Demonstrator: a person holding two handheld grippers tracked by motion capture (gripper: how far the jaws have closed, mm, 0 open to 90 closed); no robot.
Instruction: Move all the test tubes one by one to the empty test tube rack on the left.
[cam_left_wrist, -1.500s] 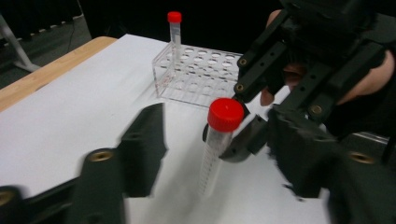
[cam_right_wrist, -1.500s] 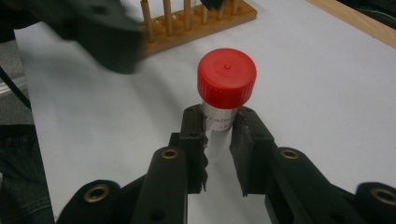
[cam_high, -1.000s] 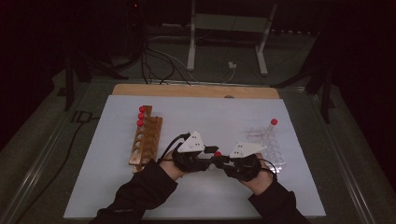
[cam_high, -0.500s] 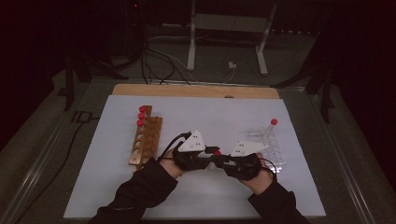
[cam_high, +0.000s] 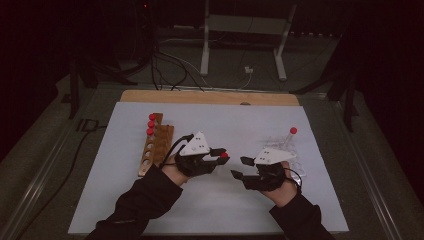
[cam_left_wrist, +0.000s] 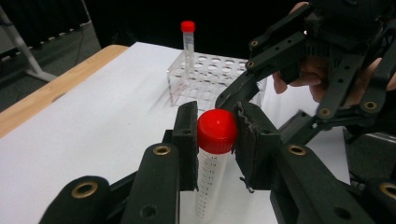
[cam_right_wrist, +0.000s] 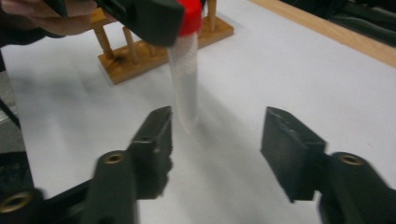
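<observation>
My left claw (cam_left_wrist: 215, 140) pinches a red-capped tube (cam_left_wrist: 214, 161) by its cap; my right claw (cam_right_wrist: 215, 142) gapes wide, empty, just beneath it.

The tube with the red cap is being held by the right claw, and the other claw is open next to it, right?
Not quite: the left claw holds the tube, pinching it at the red cap, as the left gripper view shows. The right claw is the open one next to it, its jaws spread wide in the right gripper view.
</observation>
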